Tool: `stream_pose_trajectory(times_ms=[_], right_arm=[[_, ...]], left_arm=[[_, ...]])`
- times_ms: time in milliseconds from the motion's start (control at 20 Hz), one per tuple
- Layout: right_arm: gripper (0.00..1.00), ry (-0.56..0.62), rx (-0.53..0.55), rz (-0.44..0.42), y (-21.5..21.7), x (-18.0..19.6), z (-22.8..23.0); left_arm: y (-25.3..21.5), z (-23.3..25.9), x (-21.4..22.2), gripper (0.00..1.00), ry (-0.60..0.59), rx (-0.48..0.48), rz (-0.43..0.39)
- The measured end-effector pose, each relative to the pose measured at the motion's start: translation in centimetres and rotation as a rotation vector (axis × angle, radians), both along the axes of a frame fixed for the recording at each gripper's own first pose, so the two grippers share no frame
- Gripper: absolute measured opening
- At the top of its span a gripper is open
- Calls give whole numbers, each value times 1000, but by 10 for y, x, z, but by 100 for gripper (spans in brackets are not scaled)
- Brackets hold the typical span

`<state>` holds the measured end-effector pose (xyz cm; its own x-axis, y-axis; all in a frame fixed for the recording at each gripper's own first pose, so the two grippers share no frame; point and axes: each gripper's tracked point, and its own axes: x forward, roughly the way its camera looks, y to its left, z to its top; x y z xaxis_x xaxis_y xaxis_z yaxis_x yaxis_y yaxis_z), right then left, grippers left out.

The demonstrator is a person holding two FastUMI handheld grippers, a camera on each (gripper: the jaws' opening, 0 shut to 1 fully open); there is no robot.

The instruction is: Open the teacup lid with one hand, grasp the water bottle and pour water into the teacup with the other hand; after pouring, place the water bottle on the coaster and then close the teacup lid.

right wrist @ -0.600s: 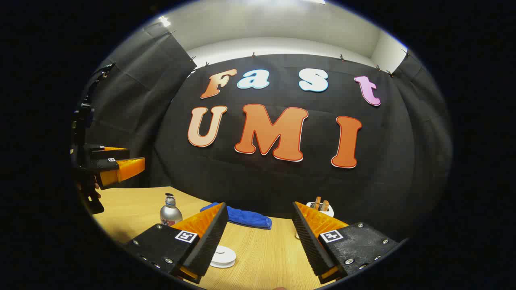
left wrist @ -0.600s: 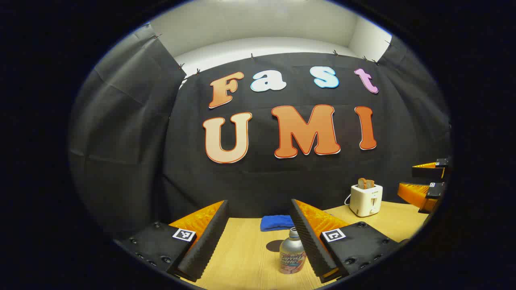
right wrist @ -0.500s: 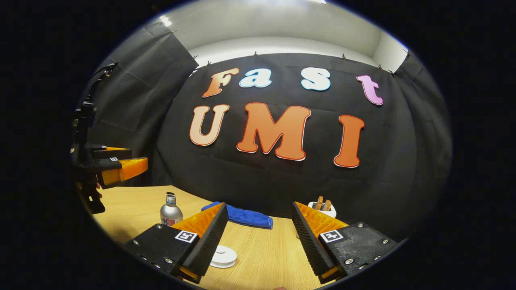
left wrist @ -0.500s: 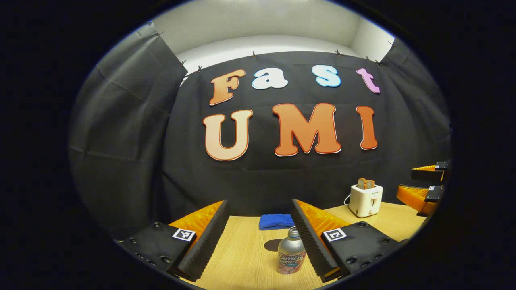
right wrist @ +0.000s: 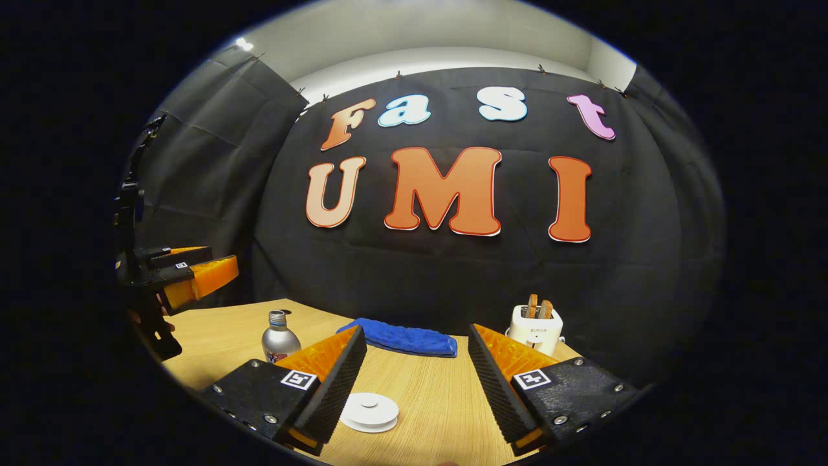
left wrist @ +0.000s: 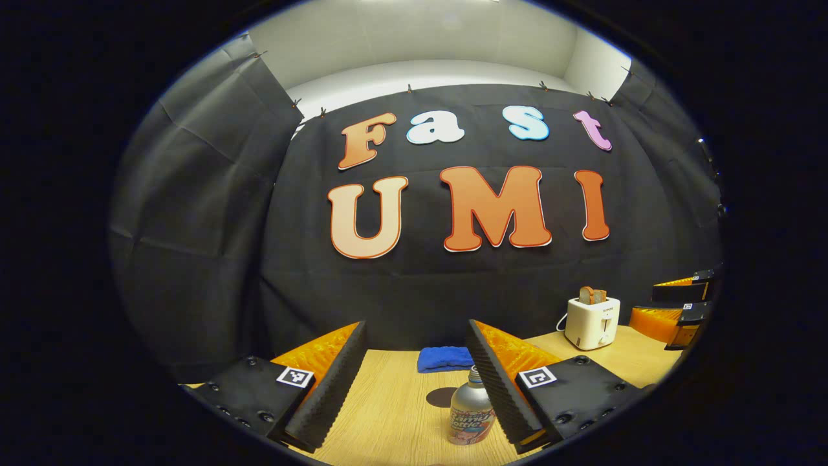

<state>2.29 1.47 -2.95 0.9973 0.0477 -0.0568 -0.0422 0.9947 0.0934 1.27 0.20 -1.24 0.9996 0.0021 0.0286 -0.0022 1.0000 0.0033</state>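
A silver water bottle (left wrist: 471, 414) with a printed label stands on the wooden table (left wrist: 394, 414), close in front of my left gripper (left wrist: 416, 330) and partly behind its right-hand finger. That gripper is open and holds nothing. In the right gripper view the bottle (right wrist: 280, 340) stands at the left, with the left gripper (right wrist: 194, 275) hanging above and to the left of it. My right gripper (right wrist: 415, 331) is open and empty. A white round lid (right wrist: 369, 411) with a small knob lies low between its fingers, near the left one. What sits under the lid is hidden.
A blue cloth (right wrist: 401, 336) lies at the back of the table (right wrist: 440, 401) against the booth wall. A white toaster (right wrist: 535, 327) with bread slices stands at the back right. In the left gripper view the right gripper (left wrist: 679, 309) is at the far right, beside the toaster (left wrist: 592, 320).
The right gripper view has shifted, so the white lid and the toaster show more fully. In the left gripper view the right gripper has sunk a little lower. The bottle stands where it was.
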Motion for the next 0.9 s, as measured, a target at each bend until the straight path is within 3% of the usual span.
stream_pose_trajectory(times_ms=[250, 500, 900], right_arm=[[94, -2, -13, 12, 7, 4, -3], [95, 82, -14, 41, 23, 14, -41], [78, 257, -13, 161, 66, 28, -107]], left_arm=[[-8, 1, 1, 99, -14, -15, -34], [-15, -20, -2, 99, 32, 28, -40], [-24, -40, -11, 100, 76, 33, -64]])
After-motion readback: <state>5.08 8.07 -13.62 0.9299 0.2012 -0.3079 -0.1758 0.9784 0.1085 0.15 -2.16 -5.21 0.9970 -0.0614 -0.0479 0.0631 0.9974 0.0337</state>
